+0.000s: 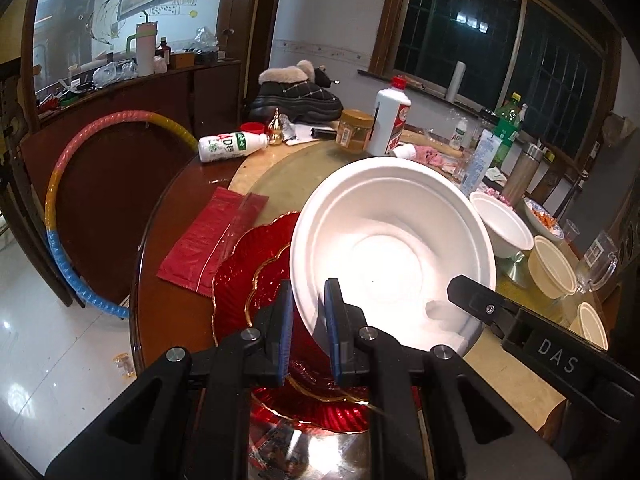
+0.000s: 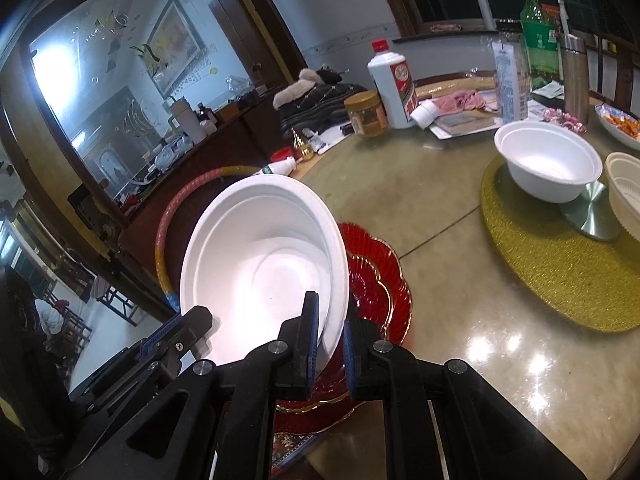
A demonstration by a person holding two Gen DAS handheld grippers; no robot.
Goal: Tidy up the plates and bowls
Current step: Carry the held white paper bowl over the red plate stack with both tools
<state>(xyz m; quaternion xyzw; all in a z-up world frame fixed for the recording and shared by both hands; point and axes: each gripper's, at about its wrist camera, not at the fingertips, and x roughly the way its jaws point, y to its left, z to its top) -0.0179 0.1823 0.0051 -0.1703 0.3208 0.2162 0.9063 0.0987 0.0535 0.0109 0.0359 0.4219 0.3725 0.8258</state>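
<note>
While both grippers pinch opposite rims, bowl (image 1: 394, 256) hangs tilted just above red plate (image 1: 248, 280) | left gripper (image 1: 309, 328): clenched on near-left rim; right gripper (image 2: 330, 346): clenched on right rim | second bowl (image 2: 548, 166) well apart, toward right gripper

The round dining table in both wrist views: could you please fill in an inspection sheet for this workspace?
Surface: round table, glossy, with a gold mat.
Job's things: white foam bowl held tilted above red glass plates; second white bowl on the mat.
Clutter: white bottle, jar, green bottle, boots.
Grippers: left gripper and right gripper each pinch the bowl's rim.
Cables: nothing seen.
Surroundings: hoop, dark window.
</note>
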